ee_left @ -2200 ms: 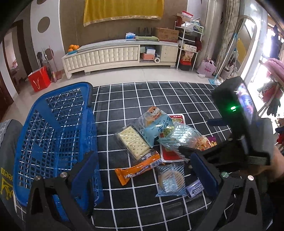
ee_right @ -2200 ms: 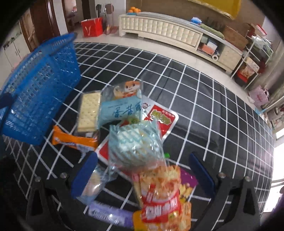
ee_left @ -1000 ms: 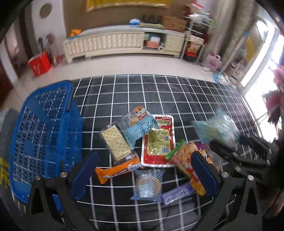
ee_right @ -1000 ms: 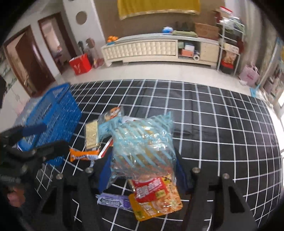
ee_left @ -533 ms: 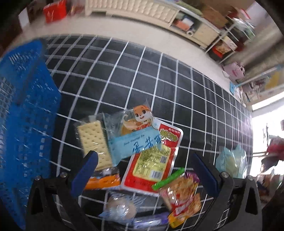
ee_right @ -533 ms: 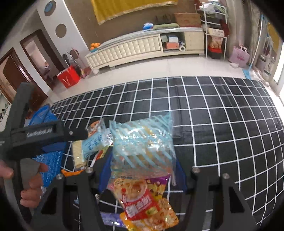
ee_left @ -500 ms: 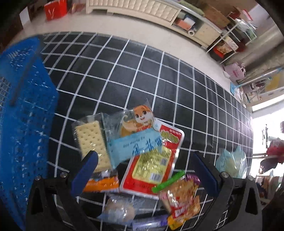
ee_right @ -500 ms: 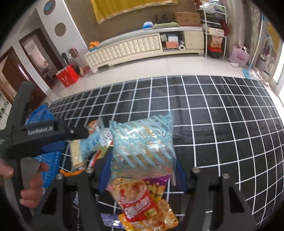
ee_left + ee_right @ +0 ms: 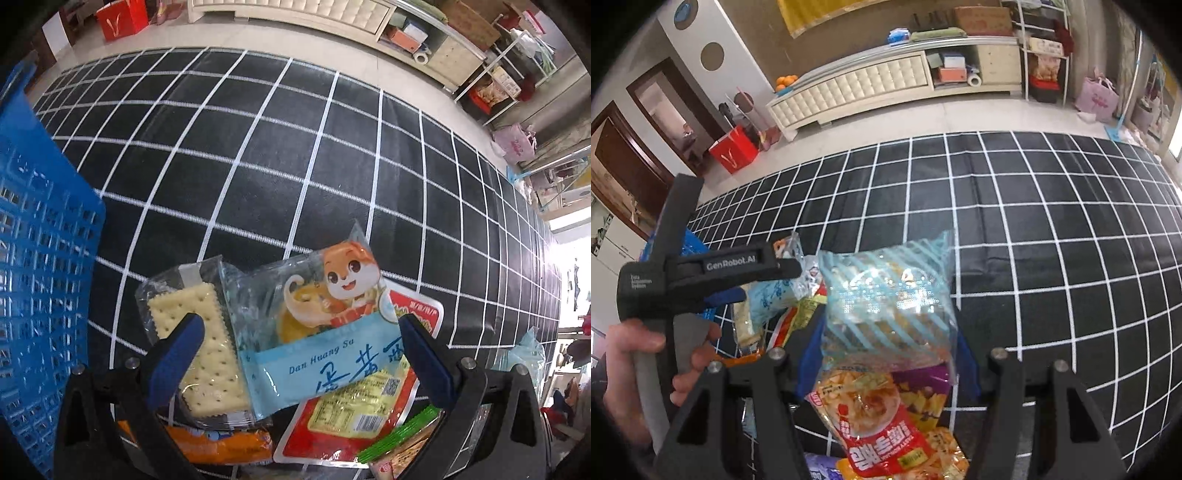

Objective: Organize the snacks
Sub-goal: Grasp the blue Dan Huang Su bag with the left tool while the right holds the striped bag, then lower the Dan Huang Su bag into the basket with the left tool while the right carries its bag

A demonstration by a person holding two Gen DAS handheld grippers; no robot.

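Striped snack bag (image 9: pixel 886 295) clamped in right gripper (image 9: pixel 886 363), hiding its fingertips; left gripper (image 9: pixel 299 354) spread wide.

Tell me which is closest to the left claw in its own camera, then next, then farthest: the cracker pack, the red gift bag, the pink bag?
1. Cracker pack, right by the left claw's left finger.
2. Pink bag, far right, just off the rug's edge.
3. Red gift bag, top left, farther out on the bare floor.

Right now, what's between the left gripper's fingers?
In the left wrist view, the left gripper is open over the cracker pack and the blue squirrel packet; neither is gripped.
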